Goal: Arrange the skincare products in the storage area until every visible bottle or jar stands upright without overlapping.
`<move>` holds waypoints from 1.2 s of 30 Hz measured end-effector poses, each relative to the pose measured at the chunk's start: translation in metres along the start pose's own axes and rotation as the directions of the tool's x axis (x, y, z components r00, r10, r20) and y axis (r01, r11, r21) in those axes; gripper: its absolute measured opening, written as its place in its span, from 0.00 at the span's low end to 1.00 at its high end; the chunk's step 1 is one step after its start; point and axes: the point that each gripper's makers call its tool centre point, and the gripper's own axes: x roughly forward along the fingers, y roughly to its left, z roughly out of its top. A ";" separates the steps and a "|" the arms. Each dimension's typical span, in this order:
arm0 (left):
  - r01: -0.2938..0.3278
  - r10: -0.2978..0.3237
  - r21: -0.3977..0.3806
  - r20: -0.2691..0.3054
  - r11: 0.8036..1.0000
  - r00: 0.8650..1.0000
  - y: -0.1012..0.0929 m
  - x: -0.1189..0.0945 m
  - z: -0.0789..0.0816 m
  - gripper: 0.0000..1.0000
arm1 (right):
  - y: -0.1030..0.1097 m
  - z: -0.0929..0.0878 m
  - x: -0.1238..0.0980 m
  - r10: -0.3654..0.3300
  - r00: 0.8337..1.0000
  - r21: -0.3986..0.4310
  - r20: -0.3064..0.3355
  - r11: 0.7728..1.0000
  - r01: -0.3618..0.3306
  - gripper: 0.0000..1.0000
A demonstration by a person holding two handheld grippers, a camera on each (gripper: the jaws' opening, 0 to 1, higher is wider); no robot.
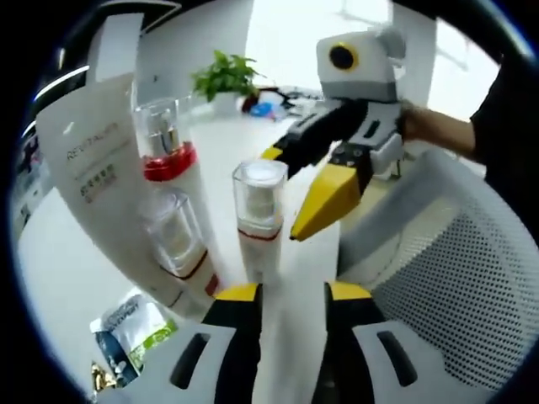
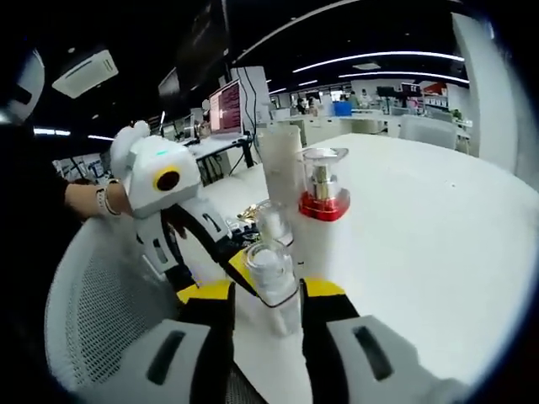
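In the left gripper view, the left tool (image 1: 290, 295) stands spread, a clear-capped white bottle with a red band (image 1: 258, 220) upright just beyond its jaws on the white desk (image 1: 236, 139). The right tool (image 1: 330, 198) reaches in beside that bottle; in the right gripper view its (image 2: 264, 305) jaws bracket the bottle (image 2: 274, 282), though contact is unclear. A red-collared clear-capped bottle (image 1: 164, 143) stands behind. A white mesh chair (image 1: 459, 269) sits alongside; an open office lies beyond.
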 end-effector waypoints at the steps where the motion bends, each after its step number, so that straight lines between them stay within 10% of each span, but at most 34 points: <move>1: 0.011 -0.011 0.007 -0.002 1.000 1.000 -0.004 0.000 0.001 0.26 | -0.001 -0.004 0.001 0.000 1.000 0.006 -0.007 1.000 0.000 0.30; 36: -0.028 0.028 0.012 -0.004 1.000 1.000 0.001 -0.001 0.004 0.26 | 0.014 -0.026 0.003 0.052 0.996 0.034 -0.069 0.998 -0.050 0.26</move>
